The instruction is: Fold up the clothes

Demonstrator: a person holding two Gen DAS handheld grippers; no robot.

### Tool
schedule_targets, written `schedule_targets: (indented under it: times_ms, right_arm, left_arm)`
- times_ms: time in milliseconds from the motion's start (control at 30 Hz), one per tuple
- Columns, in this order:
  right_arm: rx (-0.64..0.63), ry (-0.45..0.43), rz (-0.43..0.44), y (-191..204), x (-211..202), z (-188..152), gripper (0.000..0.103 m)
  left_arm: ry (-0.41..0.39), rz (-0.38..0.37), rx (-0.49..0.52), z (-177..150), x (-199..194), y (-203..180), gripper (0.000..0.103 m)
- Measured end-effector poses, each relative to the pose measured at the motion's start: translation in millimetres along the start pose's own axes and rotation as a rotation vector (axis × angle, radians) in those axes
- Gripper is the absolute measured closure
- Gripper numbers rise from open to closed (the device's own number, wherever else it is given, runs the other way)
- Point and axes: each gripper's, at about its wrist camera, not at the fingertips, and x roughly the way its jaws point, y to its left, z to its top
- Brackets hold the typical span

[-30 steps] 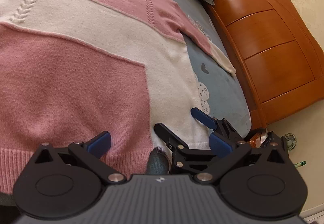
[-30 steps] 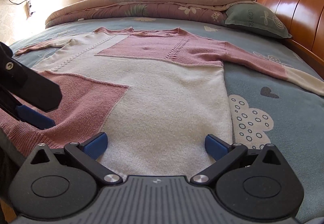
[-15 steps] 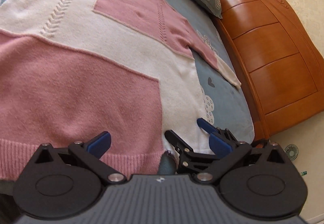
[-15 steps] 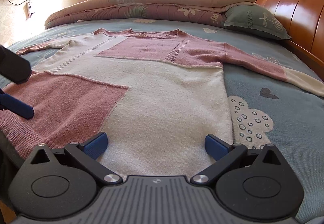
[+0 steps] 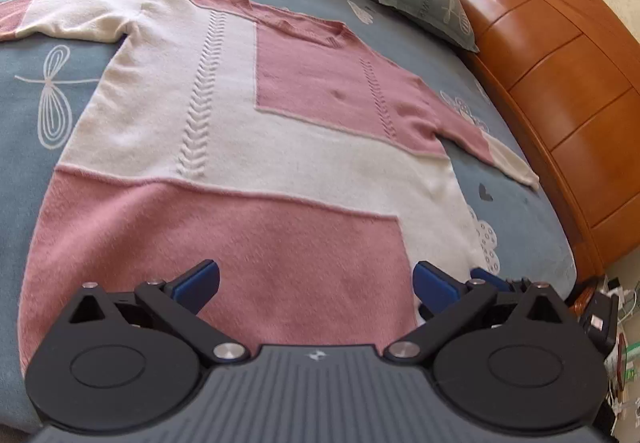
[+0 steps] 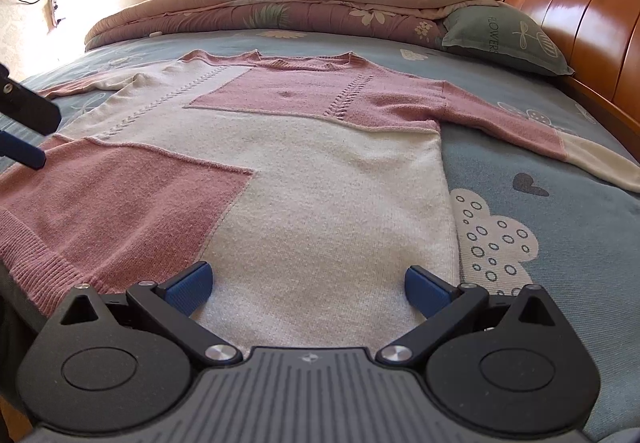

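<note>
A pink and cream knit sweater (image 5: pixel 248 163) lies flat on the bed, face up, both sleeves spread out; the right wrist view shows it too (image 6: pixel 320 171). My left gripper (image 5: pixel 316 283) hovers open over the pink hem panel with nothing between its blue pads. My right gripper (image 6: pixel 308 287) stands open over the cream part of the hem, near the sweater's right edge. The right gripper's fingers (image 5: pixel 486 277) peek out behind my left gripper's right finger. Part of the left gripper (image 6: pixel 24 123) shows at the left edge of the right wrist view.
The bed has a blue patterned sheet (image 6: pixel 560 227). A rolled quilt (image 6: pixel 288 7) and a grey-green pillow (image 6: pixel 504 39) lie at the far end. A wooden headboard (image 5: pixel 560 91) runs along the right side. Small clutter sits on the floor (image 5: pixel 616 343) beyond the bed corner.
My left gripper has risen and pulled back, so the whole sweater now shows. It has also moved away to the left in the right wrist view. The right gripper has hardly moved.
</note>
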Motion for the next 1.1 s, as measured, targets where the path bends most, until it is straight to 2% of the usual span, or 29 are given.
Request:
schedule_targets:
  times_ms: [100,200,233,300,367,433,533,633,700,800,900,1000,1100]
  right_arm:
    - [0.002,0.003,0.0,0.1,0.1,0.0,0.0]
    - [0.004,0.006,-0.003,0.5,0.3,0.4,0.0]
    - [0.005,0.006,-0.003,0.4,0.4,0.5,0.0]
    - [0.007,0.007,-0.003,0.3,0.7,0.7,0.0]
    - [0.007,0.006,-0.005,0.6,0.9,0.6,0.0]
    - [0.009,0.007,-0.007,0.9,1.5,1.1,0.0]
    - [0.01,0.007,-0.01,1.6,2.3,1.6,0.0]
    - [0.012,0.007,-0.012,1.7,2.7,1.8,0.0]
    - [0.012,0.009,-0.014,1.7,2.9,2.0,0.0]
    - [0.013,0.011,-0.015,1.8,3.1,2.5,0.0]
    - [0.013,0.014,-0.016,2.0,2.9,3.0,0.0]
    - [0.014,0.017,-0.017,2.1,2.8,3.0,0.0]
    - [0.015,0.017,-0.017,2.2,2.3,2.8,0.0]
  left_arm:
    - [-0.023,0.031,-0.09,25.1,11.9,35.6,0.001]
    - [-0.025,0.038,-0.189,27.6,12.8,69.2,0.001]
    - [-0.03,0.04,-0.189,24.3,8.8,75.1,0.001]
    - [-0.042,0.076,-0.153,18.8,-3.2,79.9,0.001]
    - [-0.048,0.161,-0.12,17.6,-16.3,83.4,0.001]
    - [-0.068,0.192,-0.127,21.1,-27.4,84.9,0.001]
    - [-0.087,0.096,-0.101,26.6,-32.2,72.2,0.001]
    - [-0.081,0.022,-0.004,25.3,-18.0,43.9,0.001]
    - [-0.062,0.043,0.051,19.9,-2.1,29.6,0.001]
    - [-0.016,0.114,0.089,5.0,16.5,25.5,0.001]
    - [-0.029,0.142,0.114,-21.0,8.4,26.3,0.001]
    - [0.042,0.154,0.12,-42.7,-6.8,18.3,0.001]
    - [0.087,0.159,0.178,-46.6,-15.7,7.0,0.001]
